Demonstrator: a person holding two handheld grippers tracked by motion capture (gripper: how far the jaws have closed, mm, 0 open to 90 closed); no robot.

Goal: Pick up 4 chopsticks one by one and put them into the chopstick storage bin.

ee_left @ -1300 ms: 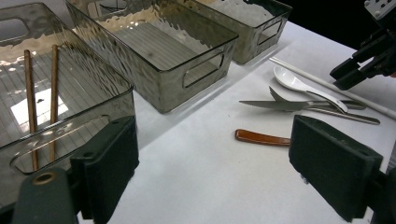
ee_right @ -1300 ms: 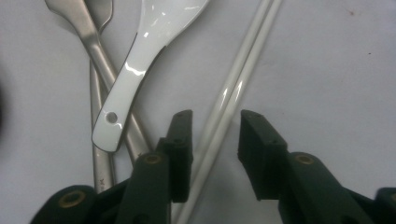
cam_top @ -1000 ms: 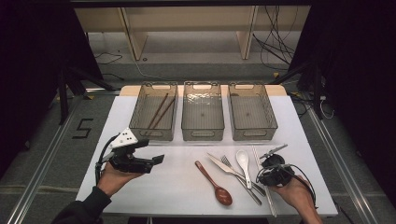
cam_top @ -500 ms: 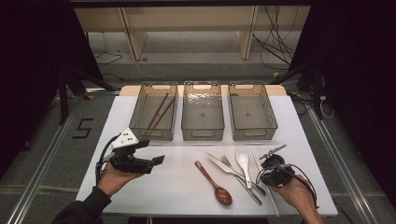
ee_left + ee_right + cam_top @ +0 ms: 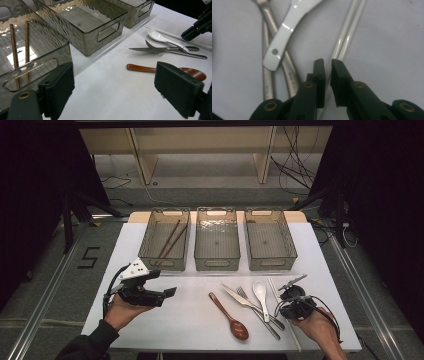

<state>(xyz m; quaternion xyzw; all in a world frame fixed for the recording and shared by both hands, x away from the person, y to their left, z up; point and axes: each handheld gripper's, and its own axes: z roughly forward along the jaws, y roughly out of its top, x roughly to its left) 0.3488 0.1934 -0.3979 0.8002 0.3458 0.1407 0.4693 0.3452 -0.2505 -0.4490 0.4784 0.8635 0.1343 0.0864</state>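
The white chopsticks (image 5: pixel 345 37) are lying on the table (image 5: pixel 190 320) just right of the white spoon (image 5: pixel 287 25), and the right gripper (image 5: pixel 327 65) is clamping down on them, its jaws having just been closing. The left gripper (image 5: pixel 120 87) is hovering with fingers wide apart near the left bin (image 5: pixel 165 240).

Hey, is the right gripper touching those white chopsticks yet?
Touching. In the right gripper view, the right gripper has its jaws nearly closed around the white chopsticks, one of which runs straight in between its pads.

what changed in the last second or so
The right gripper has just been closing its jaws onto the white chopsticks, which run between them. Neither hand shifted; the left gripper stays open, and the cutlery and three bins lie as before.
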